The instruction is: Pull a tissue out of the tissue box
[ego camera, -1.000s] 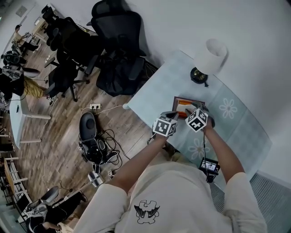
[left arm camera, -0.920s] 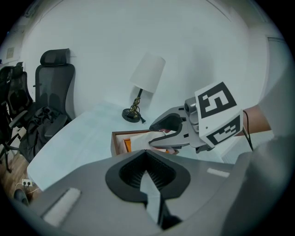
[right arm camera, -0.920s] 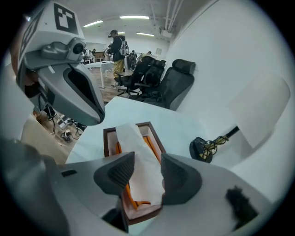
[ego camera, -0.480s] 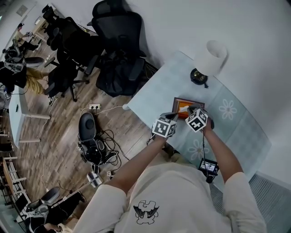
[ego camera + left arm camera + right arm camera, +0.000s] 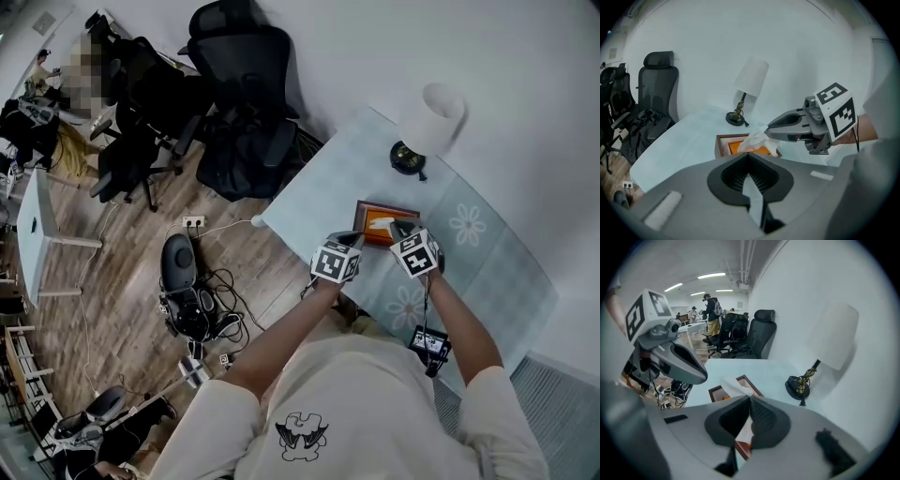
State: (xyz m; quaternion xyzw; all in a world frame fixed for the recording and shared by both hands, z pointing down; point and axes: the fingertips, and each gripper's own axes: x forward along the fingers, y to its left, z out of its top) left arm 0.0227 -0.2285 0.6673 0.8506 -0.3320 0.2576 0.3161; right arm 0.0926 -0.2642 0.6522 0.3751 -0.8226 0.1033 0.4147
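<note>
even, bright indoor light throughout, shadows soft and faint. ceiling light strips [image 5: 711, 275] glow at eleven o'clock in the right gripper view. both gripper views bulge like a fisheye, with black corners and a slightly soft foreground.

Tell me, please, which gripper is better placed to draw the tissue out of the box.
Right, probably: the right gripper is shut on the tissue above the tissue box and need only lift; the left gripper is shut, empty, short of it.
</note>
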